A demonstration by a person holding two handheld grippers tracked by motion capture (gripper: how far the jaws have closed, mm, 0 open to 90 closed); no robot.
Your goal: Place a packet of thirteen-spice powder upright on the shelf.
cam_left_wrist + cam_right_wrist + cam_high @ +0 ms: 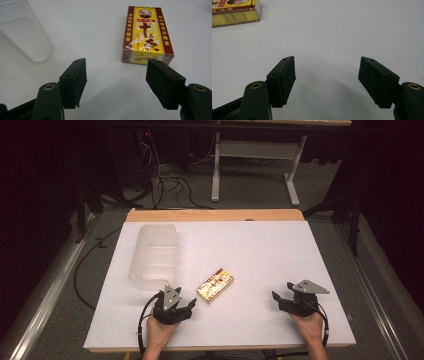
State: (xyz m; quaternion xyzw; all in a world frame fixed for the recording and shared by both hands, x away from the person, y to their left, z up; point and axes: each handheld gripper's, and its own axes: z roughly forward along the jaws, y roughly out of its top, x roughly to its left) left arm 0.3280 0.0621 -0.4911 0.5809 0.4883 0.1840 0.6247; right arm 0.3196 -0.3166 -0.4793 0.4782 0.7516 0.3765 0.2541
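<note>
Left gripper [116,72] hovers low, jaws spread wide and empty, the yellow-and-red seasoning box [146,35] lying flat just ahead, slightly to its right. Best to shift right, straddle its long sides squarely, then close. Right gripper [327,75] waits, gaping, empty.

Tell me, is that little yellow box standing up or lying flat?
Lying flat. The yellow box rests on its broad back on the white table, printed front facing up, just ahead of the open left gripper.

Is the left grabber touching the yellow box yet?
Apart. The left gripper view shows bare white table between the open left gripper and the yellow box.
</note>
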